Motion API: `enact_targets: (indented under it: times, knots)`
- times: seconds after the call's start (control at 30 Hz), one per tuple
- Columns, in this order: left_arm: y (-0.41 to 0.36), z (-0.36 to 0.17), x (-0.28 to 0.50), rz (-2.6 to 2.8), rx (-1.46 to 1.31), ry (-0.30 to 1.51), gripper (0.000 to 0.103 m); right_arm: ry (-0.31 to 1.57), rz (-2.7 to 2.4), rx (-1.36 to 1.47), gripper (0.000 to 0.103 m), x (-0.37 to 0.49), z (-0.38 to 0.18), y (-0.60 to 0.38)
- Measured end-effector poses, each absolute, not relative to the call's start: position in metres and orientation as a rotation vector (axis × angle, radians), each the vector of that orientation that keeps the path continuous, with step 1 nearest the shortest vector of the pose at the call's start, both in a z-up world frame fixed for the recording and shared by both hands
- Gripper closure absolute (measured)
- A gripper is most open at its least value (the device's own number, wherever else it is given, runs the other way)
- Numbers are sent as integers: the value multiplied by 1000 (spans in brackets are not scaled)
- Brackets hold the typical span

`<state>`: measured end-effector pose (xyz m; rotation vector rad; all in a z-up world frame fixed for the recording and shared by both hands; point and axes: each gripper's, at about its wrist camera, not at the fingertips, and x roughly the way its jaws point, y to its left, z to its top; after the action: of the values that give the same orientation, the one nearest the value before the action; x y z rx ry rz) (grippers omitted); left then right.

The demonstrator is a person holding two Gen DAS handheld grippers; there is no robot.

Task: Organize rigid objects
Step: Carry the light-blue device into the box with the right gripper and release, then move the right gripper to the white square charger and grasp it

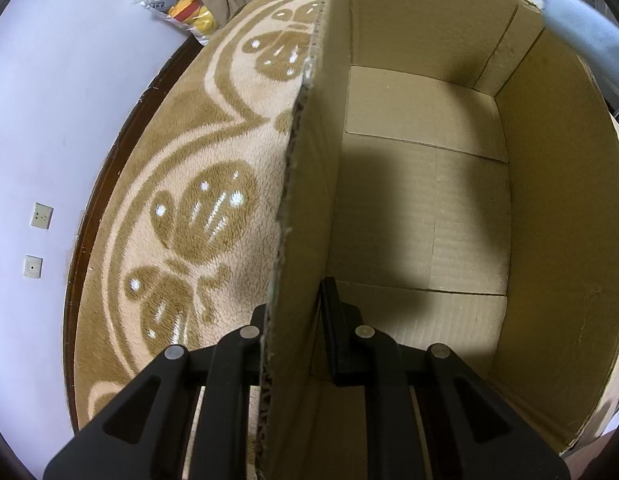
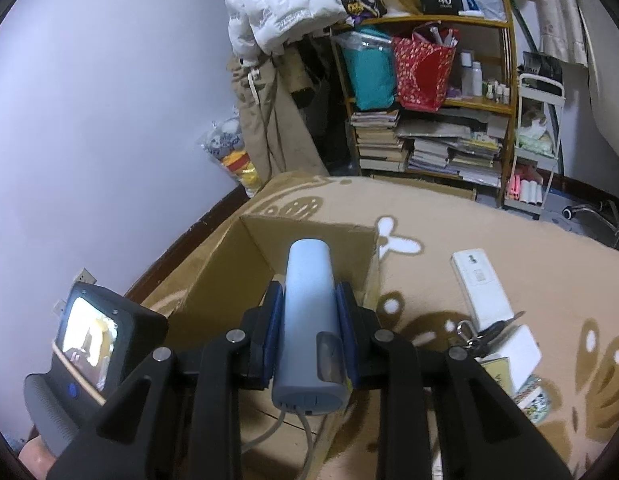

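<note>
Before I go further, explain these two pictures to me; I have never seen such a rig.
A person holds a two-finger gripper in each hand, and each picture comes from a camera looking along one gripper's fingers. In the left view, the left gripper is shut on the wall of an empty cardboard box standing on a patterned blanket. In the right view, the right gripper holds a pale blue corded device above that box. A white remote and keys lie on the blanket.

Box interior free; left claw clamps wall.
</note>
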<state>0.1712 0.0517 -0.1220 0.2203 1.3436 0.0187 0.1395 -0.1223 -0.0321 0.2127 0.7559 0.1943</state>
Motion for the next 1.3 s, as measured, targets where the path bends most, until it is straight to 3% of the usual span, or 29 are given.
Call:
enact_targets:
  times: [0.67,0.87,0.93,1.0,1.2,1.3]
  knots:
    - [59,-123,172,8,200,1340,90,859,186,153,74,159,-58,-106]
    - [57,-122,172,2,201,1335,91,789,184,147,73,148,-40,-109]
    - [57,-121,171,8,208,1332,91,784,173,145,62,146,-38,-113]
    - [57,-120,171,9,206,1331,91,765,151,151,43,142,-33,-121]
    - [57,-117,171,4,201,1327,91,760,87,181,15,132,-31,-151]
    - [57,-116,170,5,202,1327,91,770,44,182,7,129,-36,-164]
